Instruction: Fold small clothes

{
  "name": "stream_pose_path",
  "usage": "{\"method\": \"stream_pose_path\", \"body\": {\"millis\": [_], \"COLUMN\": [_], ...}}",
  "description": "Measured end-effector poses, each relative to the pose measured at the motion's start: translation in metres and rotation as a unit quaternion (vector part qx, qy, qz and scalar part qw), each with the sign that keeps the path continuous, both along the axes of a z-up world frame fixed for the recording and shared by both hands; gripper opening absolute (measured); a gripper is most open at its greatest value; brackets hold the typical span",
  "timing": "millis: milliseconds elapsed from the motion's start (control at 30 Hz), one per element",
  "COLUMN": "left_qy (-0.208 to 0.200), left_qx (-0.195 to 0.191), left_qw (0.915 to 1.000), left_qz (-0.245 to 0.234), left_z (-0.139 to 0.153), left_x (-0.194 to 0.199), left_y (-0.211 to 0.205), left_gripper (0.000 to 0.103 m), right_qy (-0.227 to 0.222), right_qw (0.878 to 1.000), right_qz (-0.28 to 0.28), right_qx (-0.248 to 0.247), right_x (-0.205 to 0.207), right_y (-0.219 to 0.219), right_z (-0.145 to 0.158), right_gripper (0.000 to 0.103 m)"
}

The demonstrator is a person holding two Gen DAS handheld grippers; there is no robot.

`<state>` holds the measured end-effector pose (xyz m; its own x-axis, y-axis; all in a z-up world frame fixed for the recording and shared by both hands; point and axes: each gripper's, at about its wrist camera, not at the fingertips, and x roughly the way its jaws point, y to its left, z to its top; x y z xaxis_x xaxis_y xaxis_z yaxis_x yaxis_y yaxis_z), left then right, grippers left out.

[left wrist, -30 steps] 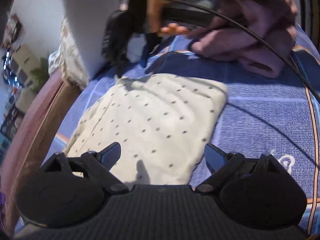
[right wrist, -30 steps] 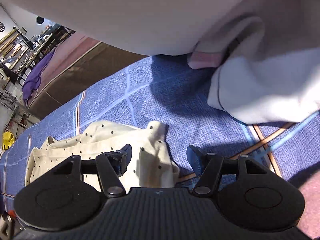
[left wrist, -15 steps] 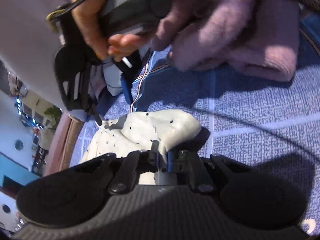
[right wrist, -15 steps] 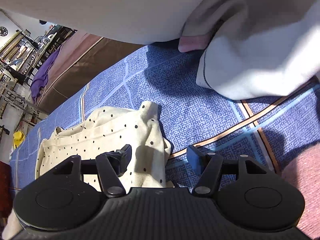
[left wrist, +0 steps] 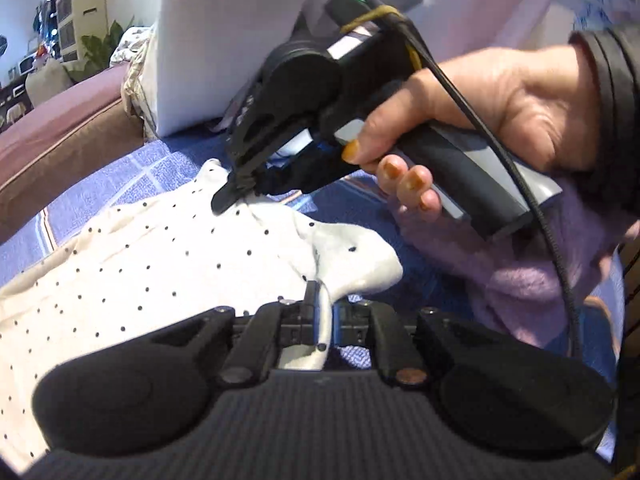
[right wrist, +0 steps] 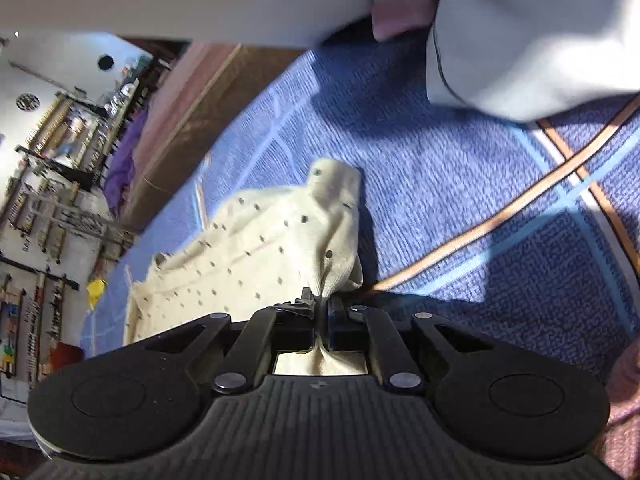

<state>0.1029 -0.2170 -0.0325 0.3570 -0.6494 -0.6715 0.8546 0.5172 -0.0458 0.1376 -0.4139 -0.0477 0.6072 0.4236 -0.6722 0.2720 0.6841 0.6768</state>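
Observation:
A cream garment with small black dots lies on the blue patterned bedspread. My left gripper is shut on one edge of it, the cloth pinched between the fingers. The right gripper shows in the left wrist view, held by a hand, gripping the garment's far corner. In the right wrist view the right gripper is shut on a bunched corner of the garment, which trails away to the left.
A purple knitted garment lies at the right under the hand. A white pillow and white bedding lie at the far side. A brown bed frame runs along the left. A black cable hangs from the right gripper.
Both grippers went from open to shut on the dotted garment. The left closed first; the right closed in the last half second. The garment's edges are lifted and bunched.

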Motion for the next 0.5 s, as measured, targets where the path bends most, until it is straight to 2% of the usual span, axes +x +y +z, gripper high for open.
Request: {"method": "stream_pose_path", "body": {"millis": [67, 133, 233, 300, 400, 500], "left_qy": [0.007, 0.019, 0.010, 0.010, 0.025, 0.060], "left_qx": [-0.035, -0.070, -0.095, -0.097, -0.097, -0.093], "left_qw": [0.9991, 0.9953, 0.9862, 0.9780, 0.9585, 0.9349], "left_qz": [0.022, 0.064, 0.135, 0.184, 0.267, 0.337], "left_z": [0.016, 0.035, 0.049, 0.051, 0.041, 0.028], "left_x": [0.009, 0.023, 0.040, 0.048, 0.054, 0.051], "left_y": [0.023, 0.058, 0.127, 0.172, 0.246, 0.304], "left_gripper": [0.005, 0.005, 0.005, 0.005, 0.005, 0.005], "right_qy": [-0.016, -0.035, -0.058, -0.065, -0.074, -0.066], "right_qw": [0.999, 0.998, 0.994, 0.991, 0.987, 0.982], "right_qz": [-0.021, -0.008, 0.010, 0.025, 0.080, 0.126], "right_qx": [0.026, 0.052, 0.091, 0.118, 0.118, 0.122], "right_x": [-0.006, -0.004, 0.009, 0.027, 0.060, 0.090], "right_y": [-0.004, 0.006, 0.038, 0.070, 0.140, 0.211], "right_z": [0.013, 0.030, 0.050, 0.054, 0.055, 0.043], "right_gripper": [0.010, 0.010, 0.010, 0.010, 0.010, 0.010]}}
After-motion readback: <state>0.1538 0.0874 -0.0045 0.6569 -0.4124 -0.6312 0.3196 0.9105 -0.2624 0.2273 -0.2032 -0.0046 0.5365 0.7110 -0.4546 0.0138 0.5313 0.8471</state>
